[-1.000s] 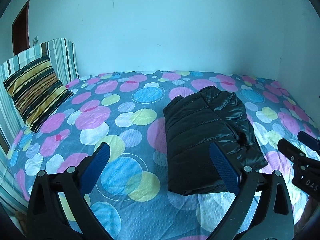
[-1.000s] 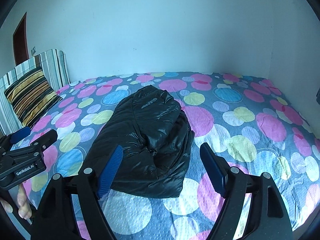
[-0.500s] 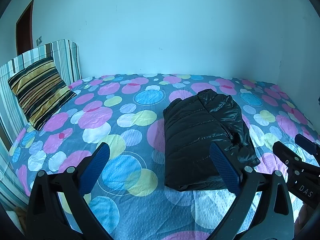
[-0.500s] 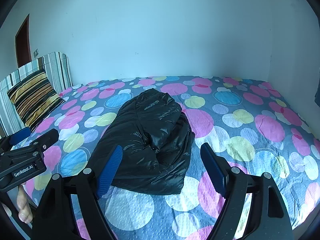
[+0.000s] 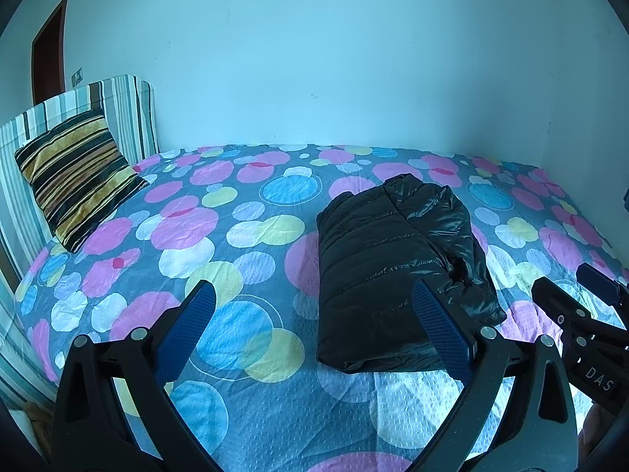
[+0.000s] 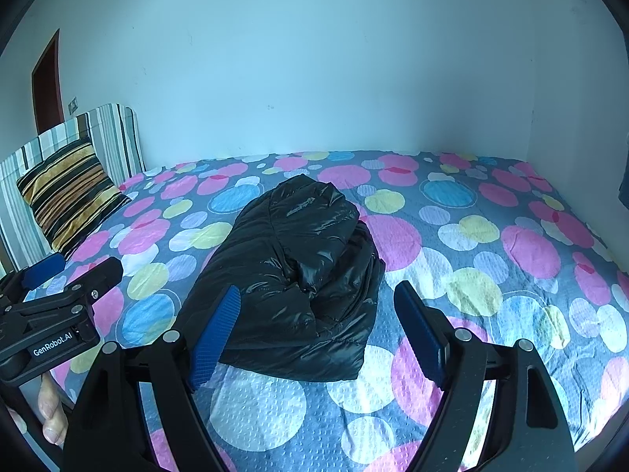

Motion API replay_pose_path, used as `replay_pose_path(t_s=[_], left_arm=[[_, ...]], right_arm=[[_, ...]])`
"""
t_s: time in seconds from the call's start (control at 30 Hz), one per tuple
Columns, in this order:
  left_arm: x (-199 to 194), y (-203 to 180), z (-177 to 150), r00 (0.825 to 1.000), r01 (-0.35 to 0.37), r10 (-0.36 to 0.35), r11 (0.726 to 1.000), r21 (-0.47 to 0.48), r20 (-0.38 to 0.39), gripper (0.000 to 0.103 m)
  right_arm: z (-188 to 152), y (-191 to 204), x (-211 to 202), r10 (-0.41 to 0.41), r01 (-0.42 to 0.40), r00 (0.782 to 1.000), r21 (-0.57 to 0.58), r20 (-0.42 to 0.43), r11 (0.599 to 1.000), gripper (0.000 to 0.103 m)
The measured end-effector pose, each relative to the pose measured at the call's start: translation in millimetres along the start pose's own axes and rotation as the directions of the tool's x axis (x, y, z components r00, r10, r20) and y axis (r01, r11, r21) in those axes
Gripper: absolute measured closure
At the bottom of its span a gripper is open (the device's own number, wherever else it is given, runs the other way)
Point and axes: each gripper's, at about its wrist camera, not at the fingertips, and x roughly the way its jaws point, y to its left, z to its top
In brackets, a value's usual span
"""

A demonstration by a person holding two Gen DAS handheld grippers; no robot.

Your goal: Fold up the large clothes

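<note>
A shiny black puffer jacket (image 5: 397, 267) lies folded into a compact bundle on the bed, also seen as the jacket (image 6: 298, 275) in the right wrist view. My left gripper (image 5: 314, 314) hovers open near the bed's front edge, to the left of the bundle, nothing between its blue pads. My right gripper (image 6: 318, 314) is open too, held in front of the bundle's near end without touching it. Each gripper shows at the side of the other's view: the right gripper (image 5: 578, 299) and the left gripper (image 6: 70, 267).
The bed's polka-dot sheet (image 5: 243, 244) spreads wide around the jacket. A striped cushion (image 5: 74, 169) leans on a striped headboard (image 5: 125, 114) at the far left. Pale walls bound the bed at the back and right. Fingers of a hand (image 6: 51, 413) show at lower left.
Both views have tilted up a little, so the bed and jacket sit lower in frame. The jacket has not moved and both grippers stay open.
</note>
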Motion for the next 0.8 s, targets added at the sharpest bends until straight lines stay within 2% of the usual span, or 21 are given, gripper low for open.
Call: replay_pose_path(t_s=[0.8], left_arm=[[2.5,0.6,-3.4,1.000,0.002,-0.003,1.000,-0.009,-0.018,0.003]], right_arm=[[-0.7,4.1,-1.5,0.000,0.000,1.000,0.000,-0.001,1.000,0.024]])
